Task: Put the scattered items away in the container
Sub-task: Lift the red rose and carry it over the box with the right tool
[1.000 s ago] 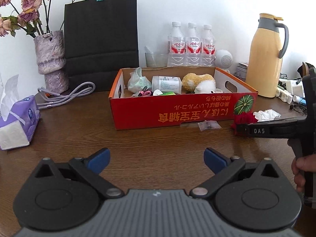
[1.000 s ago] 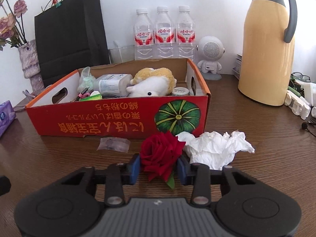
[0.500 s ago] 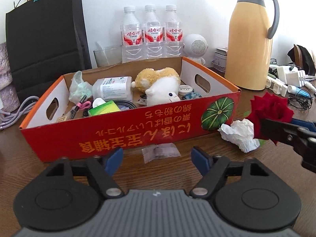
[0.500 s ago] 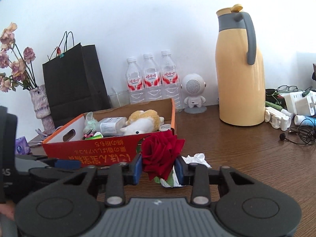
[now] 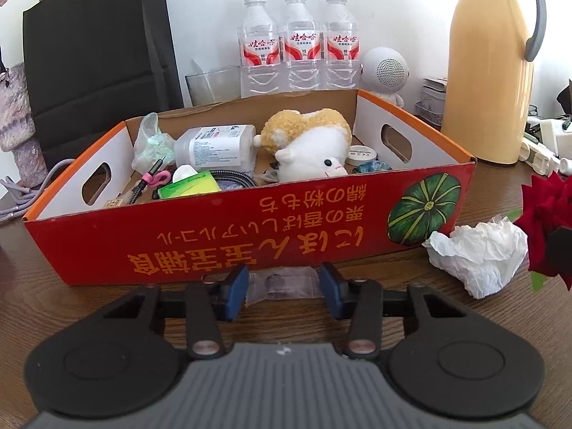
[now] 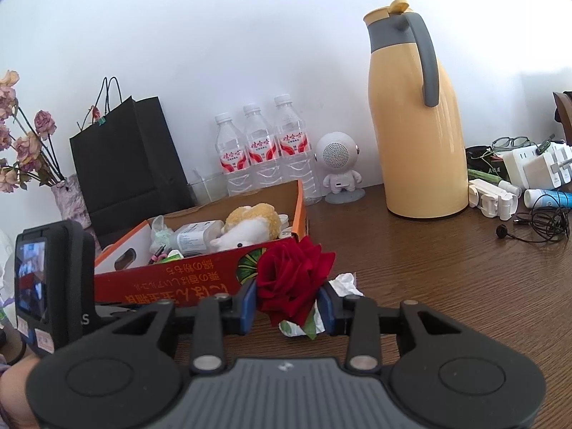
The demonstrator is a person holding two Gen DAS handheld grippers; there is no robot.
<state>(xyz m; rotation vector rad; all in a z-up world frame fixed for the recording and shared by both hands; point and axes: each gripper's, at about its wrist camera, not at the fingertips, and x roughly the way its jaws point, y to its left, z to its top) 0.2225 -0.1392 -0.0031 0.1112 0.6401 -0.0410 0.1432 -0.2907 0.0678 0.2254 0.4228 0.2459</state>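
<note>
Red rose (image 6: 291, 279) sits clamped between the right gripper (image 6: 289, 309) fingers; left gripper (image 5: 282, 295), jaws apart, straddles a small plastic bag (image 5: 280, 284) near the box (image 5: 250, 236).

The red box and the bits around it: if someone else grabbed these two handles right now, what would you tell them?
Right gripper: shut on the red rose, held above the table in front of the box's right corner, not yet over it.
Left gripper: open, low at the table, its fingers on either side of the small clear packet lying against the red box front.
Crumpled tissue: on the table by the box's right front corner.
Done: plush toy, white bottle and small items are in the box.
Left: drop the rose in, grasp and box the packet, then the tissue.
</note>
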